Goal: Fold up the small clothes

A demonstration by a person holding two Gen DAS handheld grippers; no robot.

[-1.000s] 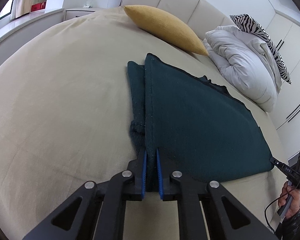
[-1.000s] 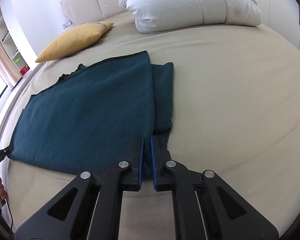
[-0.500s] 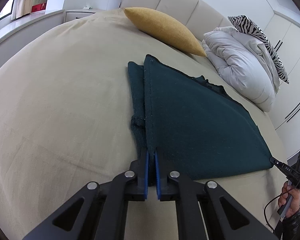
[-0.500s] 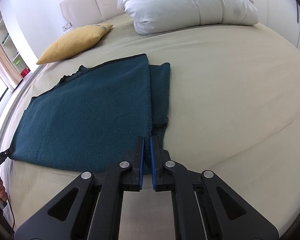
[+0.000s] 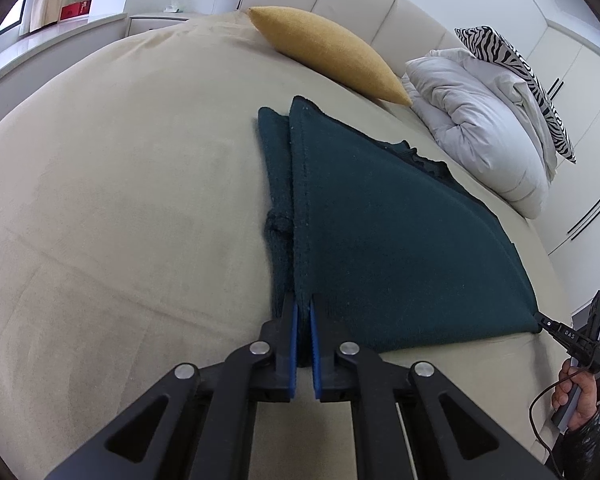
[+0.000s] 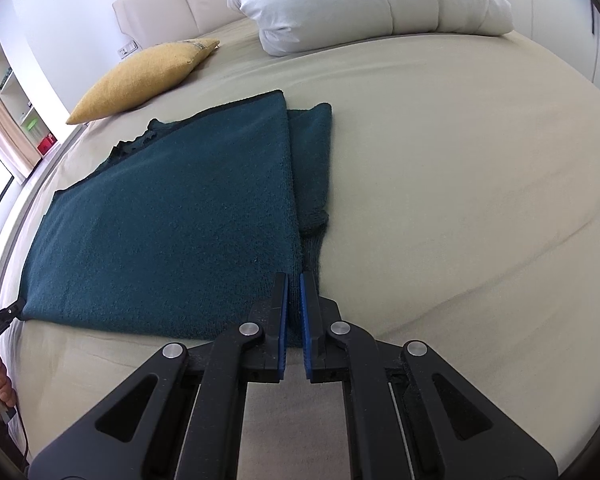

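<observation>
A dark teal knitted garment (image 5: 396, 240) lies folded flat on the beige bed (image 5: 120, 200); it also shows in the right wrist view (image 6: 172, 232). My left gripper (image 5: 303, 308) is shut on the garment's near left corner, with fabric between the blue pads. My right gripper (image 6: 294, 280) is shut on the near right corner in the same way. Each gripper's tip shows at the far corner in the other's view: the right gripper (image 5: 548, 326) and the left gripper (image 6: 10, 312). A narrower folded strip (image 6: 312, 160) pokes out beside the top layer.
A mustard cushion (image 5: 332, 56) lies at the head of the bed, just beyond the garment. A white duvet (image 5: 484, 132) and a zebra-striped pillow (image 5: 516, 68) are piled next to it. Wardrobe doors (image 5: 580, 80) stand beyond the bed.
Both grippers have drawn the held edge slightly toward me and the garment lies flatter. Both stay closed on the corners.
</observation>
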